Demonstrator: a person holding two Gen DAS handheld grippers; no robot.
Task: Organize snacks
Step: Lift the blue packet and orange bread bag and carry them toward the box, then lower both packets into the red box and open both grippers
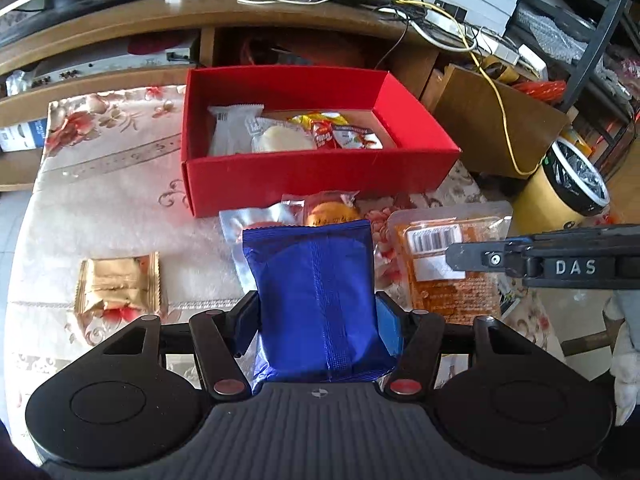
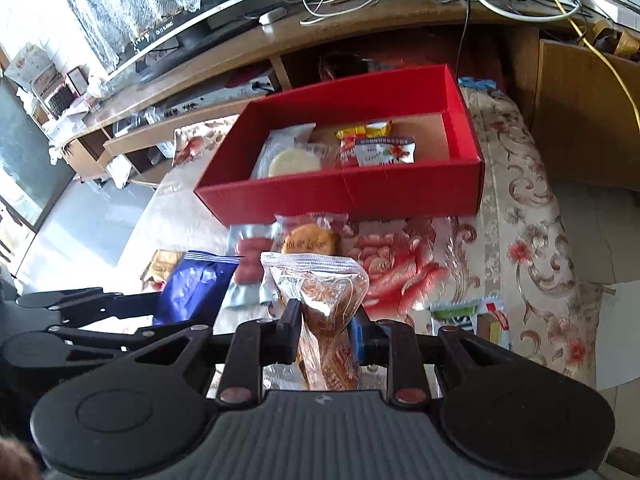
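With four or so wrapped snacks already in the red cardboard box (image 1: 320,176) at the far side, the left gripper (image 1: 318,320) clamps a blue foil packet (image 1: 316,300), the right gripper (image 2: 326,332) clamps a clear orange-snack bag (image 2: 324,300), while a gold-wrapped snack (image 1: 120,284) and others remain on the floral tablecloth (image 1: 100,208), path unobstructed.

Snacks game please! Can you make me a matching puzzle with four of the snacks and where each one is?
Things:
1. blue packet
2. clear bag of brown snacks
3. gold packet
4. round white cake

Places:
A. inside the red box
B. lying on the flowered tablecloth, left of the box
C. pinched in the left tongs
D. pinched in the right tongs

Pairs: 1-C, 2-D, 3-B, 4-A
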